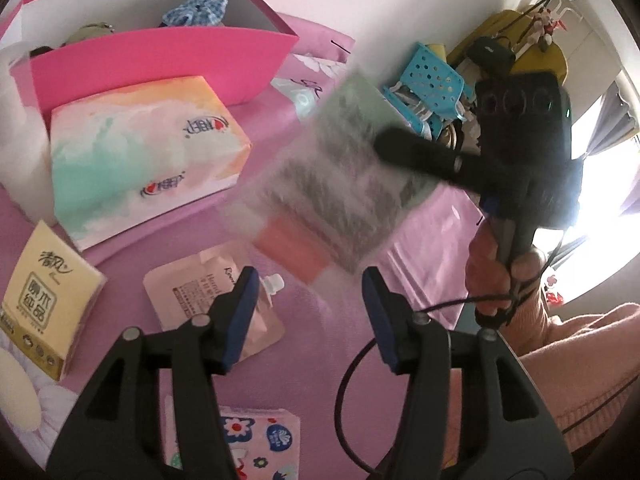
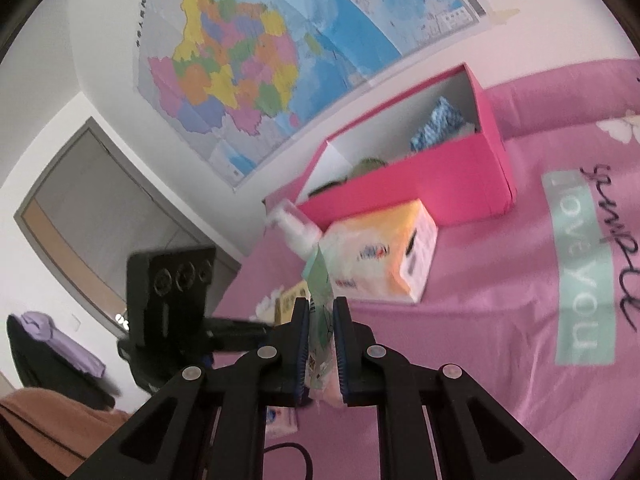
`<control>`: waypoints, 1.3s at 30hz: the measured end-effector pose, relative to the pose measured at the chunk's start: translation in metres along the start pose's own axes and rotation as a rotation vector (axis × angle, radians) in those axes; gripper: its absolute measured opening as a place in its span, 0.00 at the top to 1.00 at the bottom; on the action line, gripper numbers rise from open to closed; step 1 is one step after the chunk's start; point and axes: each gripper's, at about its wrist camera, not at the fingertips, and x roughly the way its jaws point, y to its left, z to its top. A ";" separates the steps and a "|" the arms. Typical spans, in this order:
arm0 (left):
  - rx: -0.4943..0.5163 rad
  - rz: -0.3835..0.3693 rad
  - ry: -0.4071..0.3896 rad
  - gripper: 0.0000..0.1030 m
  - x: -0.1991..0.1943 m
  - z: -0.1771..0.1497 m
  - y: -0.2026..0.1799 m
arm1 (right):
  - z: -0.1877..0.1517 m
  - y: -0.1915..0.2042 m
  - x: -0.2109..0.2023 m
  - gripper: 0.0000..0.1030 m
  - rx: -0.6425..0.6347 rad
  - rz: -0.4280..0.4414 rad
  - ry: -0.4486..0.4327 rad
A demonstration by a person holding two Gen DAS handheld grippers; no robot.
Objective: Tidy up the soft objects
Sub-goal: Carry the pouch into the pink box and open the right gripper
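Your right hand-held gripper (image 2: 321,312) is closing tightly on a flat soft packet (image 2: 320,280), lifted above the bed (image 2: 500,320). The pink box (image 2: 452,180) is lying ahead of it, past the tissue pack (image 2: 384,256). Be carrying the packet over that pack and releasing inside the box. The packet is blurred, so it is perhaps a wipes sachet. Your left hand-held gripper (image 1: 310,284) is standing partly open, holding nothing.
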 end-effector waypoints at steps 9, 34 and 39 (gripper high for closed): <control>0.007 0.042 -0.143 0.47 -0.027 0.047 -0.002 | 0.043 0.010 0.003 0.89 -0.023 0.034 -0.072; -0.162 0.363 -0.124 0.47 0.001 0.196 0.084 | 0.177 -0.066 0.100 0.85 0.059 -0.163 -0.103; -0.123 0.440 -0.149 0.47 0.000 0.190 0.071 | 0.176 -0.065 0.109 0.74 0.014 -0.323 -0.110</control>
